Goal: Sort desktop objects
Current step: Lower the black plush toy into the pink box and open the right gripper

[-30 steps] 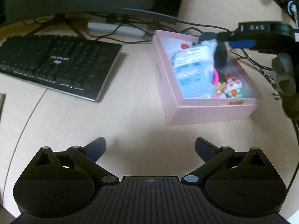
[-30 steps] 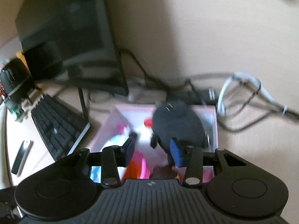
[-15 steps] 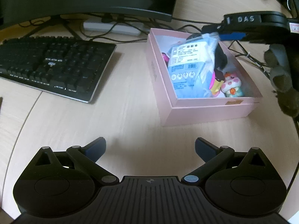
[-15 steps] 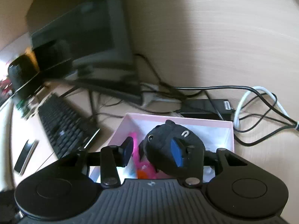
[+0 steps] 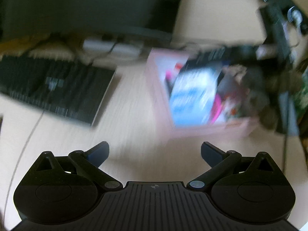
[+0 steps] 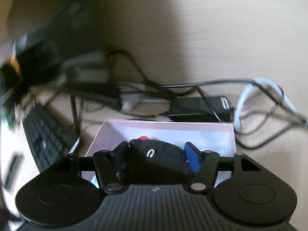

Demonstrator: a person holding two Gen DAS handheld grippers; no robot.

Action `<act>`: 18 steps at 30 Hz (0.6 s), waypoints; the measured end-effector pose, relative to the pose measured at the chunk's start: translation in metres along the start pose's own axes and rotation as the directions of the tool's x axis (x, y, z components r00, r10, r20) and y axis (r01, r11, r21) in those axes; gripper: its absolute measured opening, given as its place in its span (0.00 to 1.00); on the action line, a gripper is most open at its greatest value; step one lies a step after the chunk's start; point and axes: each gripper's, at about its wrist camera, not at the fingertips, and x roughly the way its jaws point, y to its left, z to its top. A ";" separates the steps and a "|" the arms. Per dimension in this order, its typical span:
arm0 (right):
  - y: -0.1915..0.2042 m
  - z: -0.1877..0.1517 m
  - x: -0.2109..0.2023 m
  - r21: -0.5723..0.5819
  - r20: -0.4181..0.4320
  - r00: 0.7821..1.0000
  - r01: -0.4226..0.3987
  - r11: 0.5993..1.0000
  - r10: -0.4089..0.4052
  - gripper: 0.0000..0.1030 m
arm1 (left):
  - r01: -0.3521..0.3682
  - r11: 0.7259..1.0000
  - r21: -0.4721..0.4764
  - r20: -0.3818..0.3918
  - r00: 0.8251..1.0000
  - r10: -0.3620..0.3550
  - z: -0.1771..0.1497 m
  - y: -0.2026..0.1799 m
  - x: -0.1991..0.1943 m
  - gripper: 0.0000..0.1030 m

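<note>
Nearest the right wrist camera, the right gripper (image 6: 156, 155) pinches a black plush toy (image 6: 159, 157) between its blue pads, holding it over the open pink box (image 6: 169, 124); beyond the box lie a black power brick (image 6: 198, 108) and tangled cables (image 6: 259, 96). The left gripper (image 5: 155, 151) hangs spread wide with nothing between its fingers above the bare wooden desk (image 5: 130, 115). Farther off, blurred, the pink box (image 5: 161, 104) holds a blue packet (image 5: 190, 98), with a black keyboard (image 5: 53, 88) to its left.
</note>
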 end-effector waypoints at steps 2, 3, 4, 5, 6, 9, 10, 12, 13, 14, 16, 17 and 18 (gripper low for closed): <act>0.011 -0.001 -0.005 -0.109 0.020 0.998 0.066 0.992 -0.064 0.54 | -0.007 0.999 0.043 0.041 0.999 0.005 0.011 -0.009 -0.002 1.00; 0.017 -0.001 -0.007 -0.165 0.055 0.991 0.131 0.978 -0.123 0.45 | -0.017 0.998 0.061 0.045 0.999 0.015 0.015 -0.014 -0.001 1.00; 0.021 -0.003 -0.008 -0.211 0.091 0.977 0.206 0.955 -0.191 0.43 | -0.026 0.997 0.076 0.044 0.999 0.023 0.018 -0.020 0.003 1.00; 0.020 -0.004 -0.008 -0.226 0.099 0.970 0.239 0.944 -0.222 0.43 | -0.025 0.996 0.083 0.040 0.999 0.022 0.020 -0.024 0.005 1.00; 0.014 -0.004 -0.006 -0.206 0.078 0.975 0.220 0.954 -0.208 0.43 | -0.021 0.996 0.089 0.035 0.999 0.018 0.021 -0.027 0.007 1.00; -0.003 -0.006 -0.015 -0.105 0.039 0.993 0.117 0.987 -0.114 0.47 | -0.003 0.995 0.104 0.050 0.999 -0.002 0.023 -0.039 0.010 1.00; -0.007 -0.009 -0.027 -0.091 0.060 0.991 0.124 0.988 -0.119 0.50 | 0.009 0.995 0.102 0.065 0.998 -0.016 0.023 -0.042 0.011 1.00; -0.015 -0.013 -0.048 -0.042 0.099 0.989 0.118 0.992 -0.113 0.61 | 0.048 0.992 0.118 0.093 0.994 -0.059 0.028 -0.051 0.011 1.00; -0.022 -0.017 -0.063 -0.008 0.124 0.986 0.112 0.994 -0.110 0.66 | 0.073 0.987 0.143 0.103 0.991 -0.088 0.031 -0.060 0.013 1.00; -0.029 -0.021 -0.077 0.019 0.145 0.983 0.108 0.994 -0.110 0.68 | 0.091 0.982 0.163 0.107 0.988 -0.109 0.034 -0.068 0.016 1.00; -0.043 -0.030 -0.106 0.073 0.174 0.977 0.107 0.992 -0.119 0.73 | 0.133 0.972 0.195 0.094 0.984 -0.154 0.039 -0.087 0.027 1.00; -0.049 -0.034 -0.120 0.096 0.182 0.976 0.107 0.990 -0.123 0.74 | 0.145 0.970 0.198 0.075 0.984 -0.162 0.042 -0.093 0.036 1.00; -0.056 -0.039 -0.135 0.114 0.187 0.974 0.111 0.987 -0.131 0.76 | 0.151 0.969 0.195 0.042 0.986 -0.162 0.045 -0.099 0.048 1.00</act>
